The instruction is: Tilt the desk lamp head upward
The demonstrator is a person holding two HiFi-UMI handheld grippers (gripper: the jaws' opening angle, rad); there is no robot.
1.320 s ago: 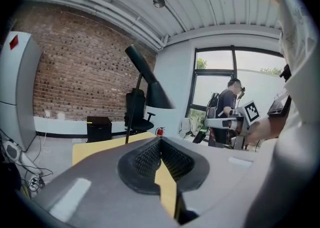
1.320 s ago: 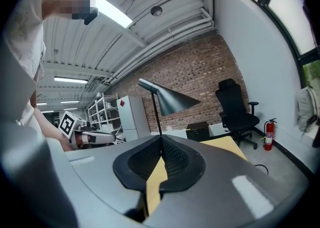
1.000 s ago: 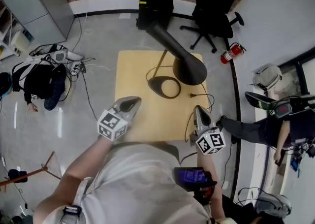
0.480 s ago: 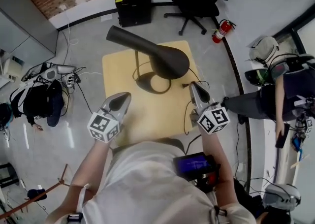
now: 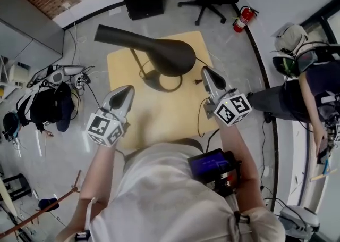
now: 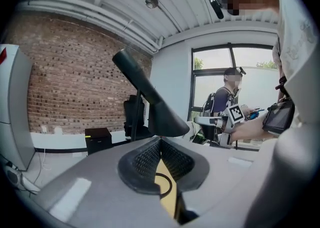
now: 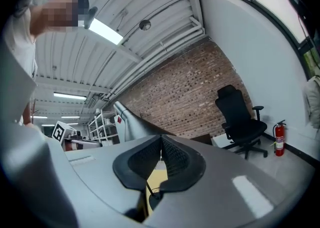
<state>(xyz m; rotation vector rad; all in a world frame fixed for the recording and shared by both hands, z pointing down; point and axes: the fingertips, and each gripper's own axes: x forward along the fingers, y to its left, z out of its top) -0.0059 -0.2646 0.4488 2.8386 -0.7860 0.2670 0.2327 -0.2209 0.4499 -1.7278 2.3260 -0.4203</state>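
Head view: the desk lamp head, a dark cone, hangs over the far half of the pale wooden surface. Its long axis runs from a narrow tail at upper left of the frame to a wide mouth near centre. Its thin stem drops to the ring-shaped lamp base just below it in the frame. The left tongs sit at lower left of the lamp and the right tongs at its right. Both aim towards it, near it but apart from it. Left gripper view: the tongs are pressed together with nothing between them. Beyond their tips the cone rises from a broad mouth at centre frame up to its tail at upper left, so the mouth faces down and to the right of the frame. Right gripper view: these tongs are likewise pressed together on nothing, and the cone's tail shows at centre left, slanting up to the left behind them. By my reading, the step in hand is the approach, and the tilt itself is not yet begun. The next move probably calls for bringing one pair in under the mouth end, or spreading it to pinch the rim. That end is then raised while the base keeps flat on the surface.
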